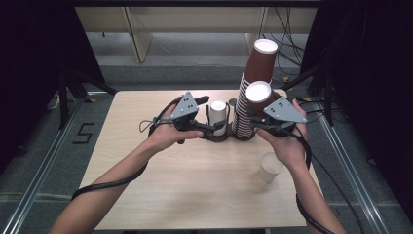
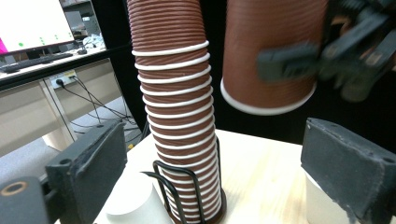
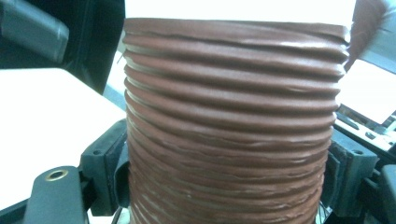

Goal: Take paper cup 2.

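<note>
Brown cup [image 1: 258,95] sits pinched in the right claw [image 1: 256,118], upside down with its white bottom facing up, right of centre in the high view, touching or just in front of the tall cup stack [image 1: 253,92]. In the right claw view the ribbed cup [image 3: 233,126] takes up the middle of the frame, with both black jaws pressed against its sides.

Stack is the same brown cups nested upside down, leaning a bit right, standing in a black wire holder [image 1: 229,134] at the far middle of the bench [image 1: 195,180]. In the left claw view the stack [image 2: 175,107] runs up the centre and the held cup [image 2: 271,56] hangs at the upper right, off the bench.

Left claw [image 1: 214,127] is spread, nothing between the jaws, pointing toward the stack from the left. A white cup [image 1: 218,113] stands upside down just behind it, beside the stack.

Another white cup [image 1: 270,167] sits upright at the lower right of the bench, near the right hand [image 1: 287,146].
</note>
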A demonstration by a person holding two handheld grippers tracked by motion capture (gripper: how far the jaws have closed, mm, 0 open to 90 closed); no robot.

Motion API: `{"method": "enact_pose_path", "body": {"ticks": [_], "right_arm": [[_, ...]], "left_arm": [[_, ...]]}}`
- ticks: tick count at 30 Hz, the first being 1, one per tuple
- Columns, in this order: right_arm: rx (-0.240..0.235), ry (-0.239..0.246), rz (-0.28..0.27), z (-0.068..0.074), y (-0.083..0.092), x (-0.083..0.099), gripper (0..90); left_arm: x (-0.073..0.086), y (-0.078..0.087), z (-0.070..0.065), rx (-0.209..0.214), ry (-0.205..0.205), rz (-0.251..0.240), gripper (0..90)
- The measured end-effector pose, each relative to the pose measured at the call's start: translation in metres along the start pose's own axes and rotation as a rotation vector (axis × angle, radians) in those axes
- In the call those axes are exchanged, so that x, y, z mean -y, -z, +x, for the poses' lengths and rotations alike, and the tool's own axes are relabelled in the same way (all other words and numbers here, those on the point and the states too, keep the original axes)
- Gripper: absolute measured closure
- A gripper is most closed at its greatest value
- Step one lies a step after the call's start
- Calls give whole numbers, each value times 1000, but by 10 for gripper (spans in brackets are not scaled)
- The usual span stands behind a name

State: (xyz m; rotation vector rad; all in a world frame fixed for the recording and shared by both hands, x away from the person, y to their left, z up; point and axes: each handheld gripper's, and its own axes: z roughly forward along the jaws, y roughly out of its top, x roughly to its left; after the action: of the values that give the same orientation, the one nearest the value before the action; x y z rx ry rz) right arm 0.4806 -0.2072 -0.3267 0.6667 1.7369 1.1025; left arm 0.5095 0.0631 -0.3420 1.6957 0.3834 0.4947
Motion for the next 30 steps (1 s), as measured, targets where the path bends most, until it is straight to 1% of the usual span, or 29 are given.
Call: {"method": "enact_pose_path", "body": {"ticks": [1, 2, 5, 6, 7, 9, 11, 13, 14, 17, 18, 20, 21, 22, 24, 26, 27, 28, 29, 30], "right_arm": [[-8, 5, 6, 4, -2, 3, 202], [-16, 21, 10, 8, -3, 6, 202], [-24, 90, 27, 17, -6, 13, 201], [-25, 108, 27, 18, -7, 15, 201], [-28, 122, 27, 19, -8, 16, 201], [-22, 158, 32, 22, -9, 18, 201], [-26, 178, 36, 24, -9, 21, 201], [-24, 216, 44, 27, -10, 23, 201], [-27, 243, 49, 29, -11, 24, 200], [-35, 276, 57, 34, -13, 28, 200], [-32, 304, 58, 35, -14, 29, 200], [-35, 342, 68, 38, -15, 32, 200], [-35, 371, 65, 39, -16, 32, 200], [-30, 412, 70, 41, -16, 33, 200], [-35, 457, 83, 44, -16, 34, 200], [-33, 495, 90, 47, -17, 36, 200], [-42, 505, 97, 48, -17, 37, 200], [-35, 524, 98, 49, -17, 37, 200], [-42, 531, 103, 50, -18, 38, 200], [-39, 546, 108, 51, -18, 39, 200]], "left_arm": [[1, 2, 1, 1, 1, 4, 70], [2, 4, 1, 3, 6, 7, 71], [5, 8, 3, 4, 22, 8, 81], [6, 9, 3, 3, 25, 7, 82], [6, 10, 3, 2, 19, 9, 82], [7, 11, 3, 3, 19, 7, 83], [8, 12, 2, 5, 20, 8, 85], [8, 11, 1, 9, 17, 11, 86], [9, 11, 0, 12, 20, 9, 88], [10, 10, -1, 19, 17, 10, 91], [10, 10, -1, 20, 17, 11, 92], [12, 9, -2, 22, 19, 15, 93], [13, 8, -1, 22, 16, 19, 93], [14, 8, -1, 23, 16, 20, 93], [15, 8, -1, 23, 20, 23, 94], [17, 8, -1, 23, 16, 28, 96], [17, 8, -1, 24, 16, 30, 96], [18, 8, -2, 26, 18, 31, 96], [18, 8, -2, 26, 17, 32, 97], [18, 8, -2, 27, 18, 31, 97]]}}
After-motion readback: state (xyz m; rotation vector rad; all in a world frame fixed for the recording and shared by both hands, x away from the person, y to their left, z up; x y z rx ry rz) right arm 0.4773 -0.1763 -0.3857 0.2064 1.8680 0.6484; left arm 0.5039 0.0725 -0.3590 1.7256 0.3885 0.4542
